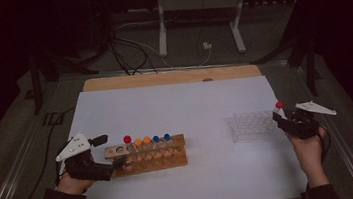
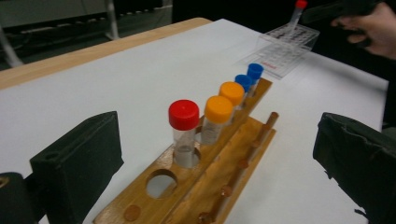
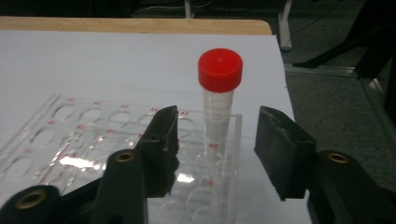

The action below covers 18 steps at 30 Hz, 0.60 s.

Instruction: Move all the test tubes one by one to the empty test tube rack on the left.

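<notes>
A person's right gripper (image 3: 215, 140) stands with jaws apart either side of a red-capped tube (image 3: 218, 100) seated upright in the near corner of a clear plastic rack (image 3: 60, 135), pads not touching it. Across the white table (image 1: 190, 103), the left gripper (image 2: 210, 168), jaws wide, straddles the end of a wooden rack (image 2: 219, 163) holding capped tubes.

Left hand-held gripper (image 1: 112, 151) jaws wide apart, level; right hand-held gripper (image 1: 281, 117) jaws parted.

Wooden rack (image 1: 146, 154) stands left on the table (image 1: 190, 103), clear rack (image 1: 254, 125) right.
</notes>
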{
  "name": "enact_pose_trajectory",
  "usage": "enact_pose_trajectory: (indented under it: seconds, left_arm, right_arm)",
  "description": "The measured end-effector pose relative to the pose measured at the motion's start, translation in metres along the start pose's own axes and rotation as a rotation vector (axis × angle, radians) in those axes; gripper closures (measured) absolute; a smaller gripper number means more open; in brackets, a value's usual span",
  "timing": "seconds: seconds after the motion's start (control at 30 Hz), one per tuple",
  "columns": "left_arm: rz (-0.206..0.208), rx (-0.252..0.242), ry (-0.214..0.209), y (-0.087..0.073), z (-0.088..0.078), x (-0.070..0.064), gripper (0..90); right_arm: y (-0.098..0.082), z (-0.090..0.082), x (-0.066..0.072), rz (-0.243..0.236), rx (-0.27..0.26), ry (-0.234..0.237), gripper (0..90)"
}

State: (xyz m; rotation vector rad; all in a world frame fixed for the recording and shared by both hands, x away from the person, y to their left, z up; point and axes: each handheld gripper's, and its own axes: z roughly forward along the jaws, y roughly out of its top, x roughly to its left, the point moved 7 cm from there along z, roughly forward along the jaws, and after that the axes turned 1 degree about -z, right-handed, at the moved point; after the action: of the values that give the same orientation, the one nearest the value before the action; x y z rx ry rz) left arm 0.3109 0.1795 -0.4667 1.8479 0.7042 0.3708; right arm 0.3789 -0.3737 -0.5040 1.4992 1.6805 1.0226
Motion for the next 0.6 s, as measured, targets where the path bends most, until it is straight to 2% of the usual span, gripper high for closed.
enact_pose_trajectory:
  seconds: [0.13,0.27,0.43,0.6]
  left_arm:
    - [0.003,0.005,-0.004,0.000,0.000,0.000,2.0]
    - [0.003,0.008,-0.001,-0.001,0.000,0.001,2.0]
    - [-0.004,0.002,0.000,0.000,-0.002,0.002,2.0]
    - [0.001,0.006,0.001,-0.001,-0.001,0.002,2.0]
  right_arm:
    - [0.002,0.008,0.000,-0.014,0.016,0.010,56.3]
    - [0.004,0.014,0.002,-0.044,0.019,-0.001,63.0]
    - [0.005,0.019,0.003,-0.053,0.032,-0.012,73.0]
    - [0.007,0.015,0.002,-0.065,0.019,-0.027,74.0]
